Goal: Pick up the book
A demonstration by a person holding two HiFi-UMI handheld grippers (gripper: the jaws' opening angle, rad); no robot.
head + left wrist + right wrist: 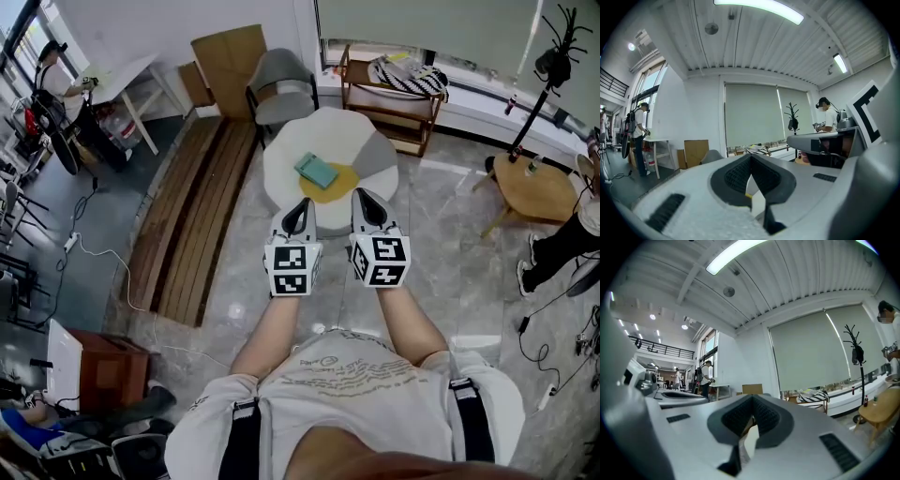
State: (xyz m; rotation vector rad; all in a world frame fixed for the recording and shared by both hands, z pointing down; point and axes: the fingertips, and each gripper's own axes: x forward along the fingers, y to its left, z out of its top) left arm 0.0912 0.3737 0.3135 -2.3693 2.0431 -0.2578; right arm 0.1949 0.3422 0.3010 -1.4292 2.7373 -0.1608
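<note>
The flat teal rectangular book [316,170] is lying near the middle of the low white petal-edged table [281,155], one corner sitting over the table's yellow patch [339,184], with nothing touching it. On the near side of that table the left gripper [300,204] and right gripper [367,195] are hovering side by side, both clenched shut on nothing. Beyond the table a grey padded chair [281,89] is standing.

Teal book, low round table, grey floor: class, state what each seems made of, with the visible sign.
Teal book: likely card cover, matt, flat even colour. Low round table: smooth painted or laminated top, white, grey and yellow patches; uncertain. Floor: polished stone or tile, grey veining, soft sheen.
</note>
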